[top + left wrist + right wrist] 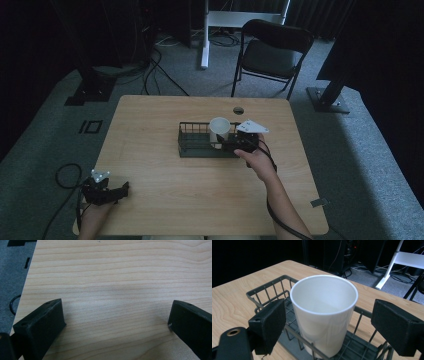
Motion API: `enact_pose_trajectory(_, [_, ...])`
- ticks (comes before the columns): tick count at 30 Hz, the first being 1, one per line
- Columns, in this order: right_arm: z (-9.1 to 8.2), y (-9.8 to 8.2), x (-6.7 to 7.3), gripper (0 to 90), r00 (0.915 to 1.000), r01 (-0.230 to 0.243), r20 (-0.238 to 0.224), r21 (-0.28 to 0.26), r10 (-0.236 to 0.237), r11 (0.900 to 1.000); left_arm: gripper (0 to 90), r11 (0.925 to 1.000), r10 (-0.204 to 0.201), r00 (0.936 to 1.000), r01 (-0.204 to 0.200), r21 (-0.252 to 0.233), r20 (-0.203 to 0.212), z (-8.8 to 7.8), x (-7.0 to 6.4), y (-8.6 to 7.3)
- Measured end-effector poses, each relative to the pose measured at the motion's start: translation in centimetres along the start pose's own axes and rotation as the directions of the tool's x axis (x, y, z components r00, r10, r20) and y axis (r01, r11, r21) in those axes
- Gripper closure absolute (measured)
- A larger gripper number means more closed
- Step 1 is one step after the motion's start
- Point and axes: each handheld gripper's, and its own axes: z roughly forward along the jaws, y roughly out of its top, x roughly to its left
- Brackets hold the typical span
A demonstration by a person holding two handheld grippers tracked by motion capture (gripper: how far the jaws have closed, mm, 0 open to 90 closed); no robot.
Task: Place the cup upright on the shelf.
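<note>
Plain white cup (pixel 324 315), unmarked, upright with mouth upward in the wire basket (pixel 192 145) at mid-table (pixel 165 200). Right gripper (pixel 329 325) spread wide around the cup, apart from it. Left gripper (pixel 115 322) spread over bare wood at the near left corner.

Folding chair (pixel 272 50) behind table (pixel 150 165).

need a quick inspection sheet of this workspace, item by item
surface: wooden table, a round hole near its far edge.
job's things: white cup upright in the black wire basket, at its right end.
clutter: nothing seen.
grippers: right tongs open, jaws either side of the cup, not touching. left tongs open over bare wood at the table's near left corner.
cables: one trails from each gripper; more lie on the floor beyond.
surroundings: grey carpet, folding chair, white stand, dark stands.
</note>
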Motion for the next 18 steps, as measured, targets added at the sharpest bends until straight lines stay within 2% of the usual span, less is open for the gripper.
enact_pose_trajectory(12, [-1.1,-1.6,-0.6,12.7,0.9998,-0.015,0.015,0.006,0.015,1.0,0.7,1.0,0.0,1.0,0.0,0.0,0.0,0.0,0.0,0.0])
enact_pose_trajectory(18, [-1.9,-2.5,-1.2,12.7,0.9991,-0.022,0.037,0.012,0.021,1.0,0.7,1.0,0.0,1.0,0.0,0.0,0.0,0.0,0.0,0.0])
